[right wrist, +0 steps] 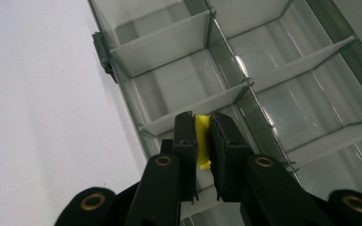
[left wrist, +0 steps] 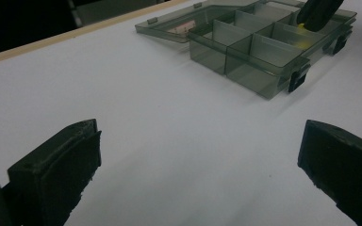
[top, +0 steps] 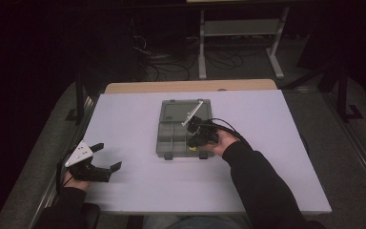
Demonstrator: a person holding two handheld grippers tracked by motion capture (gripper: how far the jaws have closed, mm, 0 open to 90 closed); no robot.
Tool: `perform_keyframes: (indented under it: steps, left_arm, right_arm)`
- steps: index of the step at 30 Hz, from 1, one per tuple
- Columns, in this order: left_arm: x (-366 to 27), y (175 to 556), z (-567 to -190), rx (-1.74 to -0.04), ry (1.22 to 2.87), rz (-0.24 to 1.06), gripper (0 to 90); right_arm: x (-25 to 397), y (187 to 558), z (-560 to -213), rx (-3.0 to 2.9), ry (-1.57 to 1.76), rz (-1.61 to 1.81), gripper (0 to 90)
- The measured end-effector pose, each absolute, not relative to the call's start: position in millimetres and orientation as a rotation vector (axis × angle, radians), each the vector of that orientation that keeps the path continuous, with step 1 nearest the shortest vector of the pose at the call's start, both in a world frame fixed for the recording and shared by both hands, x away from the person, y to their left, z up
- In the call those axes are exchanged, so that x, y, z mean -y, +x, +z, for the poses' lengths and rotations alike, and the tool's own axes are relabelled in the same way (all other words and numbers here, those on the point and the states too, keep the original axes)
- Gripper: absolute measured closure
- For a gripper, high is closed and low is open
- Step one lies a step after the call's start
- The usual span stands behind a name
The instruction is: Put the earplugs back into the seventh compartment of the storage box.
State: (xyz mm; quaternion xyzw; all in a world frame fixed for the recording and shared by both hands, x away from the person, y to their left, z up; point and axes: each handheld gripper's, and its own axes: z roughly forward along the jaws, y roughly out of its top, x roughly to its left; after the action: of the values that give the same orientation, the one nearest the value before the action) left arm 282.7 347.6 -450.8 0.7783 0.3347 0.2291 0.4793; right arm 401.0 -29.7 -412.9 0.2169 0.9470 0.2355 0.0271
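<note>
Yellow piece (right wrist: pixel 202 141) sits pinched between the two jaws of the right gripper (right wrist: pixel 202 123), held over the near row of compartments of the clear plastic box (right wrist: pixel 283 99).

Going left to right in the high view: the left gripper (top: pixel 106 156) rests near the left edge of the white table (top: pixel 138 191), well apart from the box, its jaws spread wide with nothing between them; the left gripper view shows bare table between the two black pads. At the middle of the table lies the box (top: pixel 174 138), lid folded open on its far side. Over the box's near right corner hangs the right gripper (top: pixel 194 141), held in the person's right hand (top: pixel 219 143), jaws nearly closed on the yellow piece.
</note>
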Motion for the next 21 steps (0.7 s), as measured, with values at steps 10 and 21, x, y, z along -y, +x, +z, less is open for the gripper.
perform_keyframes:
  steps: [10, 21]
  left_arm:
    - [-347.4, 282.6, -450.8, -0.816, 1.9, 0.56, 0.0]
    - [-347.4, 282.9, -451.0, -0.816, 1.902, 0.559, 0.0]
  right_arm:
    - [36.2, 401.4, -404.5, -2.892, 0.695, 0.795, 67.5]
    - [50.4, 399.3, -387.6, -2.808, 0.718, 0.877, 41.8]
